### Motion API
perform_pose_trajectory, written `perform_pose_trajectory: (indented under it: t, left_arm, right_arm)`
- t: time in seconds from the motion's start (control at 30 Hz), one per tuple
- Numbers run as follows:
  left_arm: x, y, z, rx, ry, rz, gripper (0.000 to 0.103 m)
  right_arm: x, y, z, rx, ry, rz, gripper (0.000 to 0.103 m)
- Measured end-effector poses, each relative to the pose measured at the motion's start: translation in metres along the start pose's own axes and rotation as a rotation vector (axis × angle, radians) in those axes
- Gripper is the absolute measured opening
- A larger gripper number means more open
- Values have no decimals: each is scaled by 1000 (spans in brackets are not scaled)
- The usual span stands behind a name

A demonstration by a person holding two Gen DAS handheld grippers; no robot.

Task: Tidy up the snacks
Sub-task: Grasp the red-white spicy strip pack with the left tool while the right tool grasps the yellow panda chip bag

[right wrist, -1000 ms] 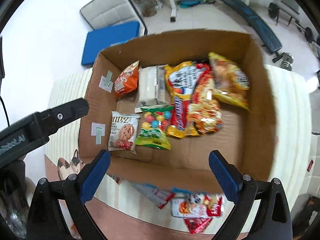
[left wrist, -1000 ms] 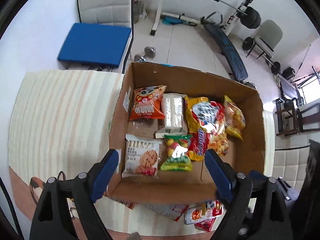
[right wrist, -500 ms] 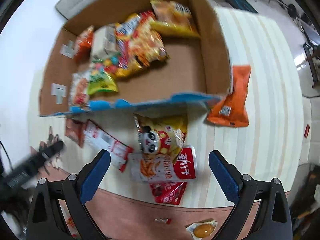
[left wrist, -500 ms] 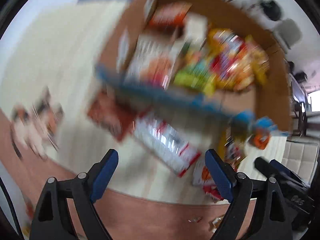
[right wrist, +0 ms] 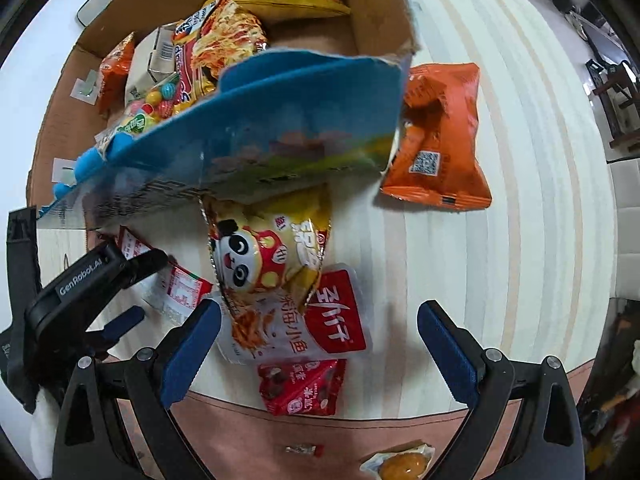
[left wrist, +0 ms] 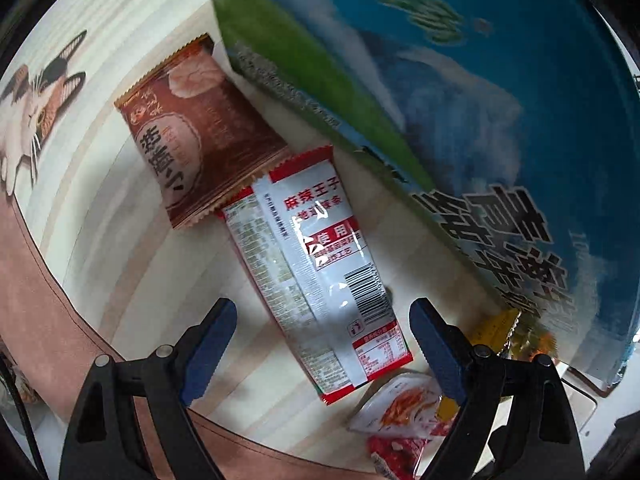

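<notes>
A cardboard box (right wrist: pixel 376 4) with a blue printed front flap (right wrist: pixel 280 120) holds several snack packs. Loose packs lie on the striped cloth in front of it. In the left wrist view my left gripper (left wrist: pixel 320 328) is open, low over a long red-and-silver packet (left wrist: pixel 316 264); a brown packet (left wrist: pixel 192 132) lies beyond it. In the right wrist view my right gripper (right wrist: pixel 320 332) is open over a white-and-red fish snack pack (right wrist: pixel 304 324), with a yellow panda bag (right wrist: pixel 268 252) above it, a dark red packet (right wrist: pixel 304 386) below, and an orange bag (right wrist: pixel 440 136) at the right.
The box flap (left wrist: pixel 460 100) overhangs the loose packs. The left gripper's body (right wrist: pixel 88 280) shows at the left of the right wrist view. A small yellow wrapped sweet (right wrist: pixel 400 462) and a tiny wrapper (right wrist: pixel 304 449) lie on the brown table edge. A cat print (left wrist: pixel 28 108) marks the cloth.
Both grippers have dropped from above the box down to the loose packs in front of it. Both stay open and empty.
</notes>
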State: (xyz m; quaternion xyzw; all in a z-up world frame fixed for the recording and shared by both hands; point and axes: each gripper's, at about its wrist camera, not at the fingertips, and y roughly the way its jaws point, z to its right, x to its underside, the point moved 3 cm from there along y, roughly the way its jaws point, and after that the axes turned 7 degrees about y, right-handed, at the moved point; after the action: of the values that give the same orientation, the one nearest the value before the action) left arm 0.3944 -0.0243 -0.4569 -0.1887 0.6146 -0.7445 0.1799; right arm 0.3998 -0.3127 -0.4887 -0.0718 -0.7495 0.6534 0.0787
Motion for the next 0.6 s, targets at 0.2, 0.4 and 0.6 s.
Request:
perform_pose_trajectory:
  t: [0.2, 0.4, 0.6]
  left_arm:
    - [9, 7, 14, -118, 147, 13, 91]
    - [22, 7, -10, -140, 223, -36, 91]
    - [30, 5, -37, -168, 260, -94, 91]
  right_arm:
    - [2, -1, -3, 8, -13, 5, 101]
    - [-6, 4, -20, -25, -10, 7, 101]
    - [-23, 23, -44, -5, -68, 6, 101]
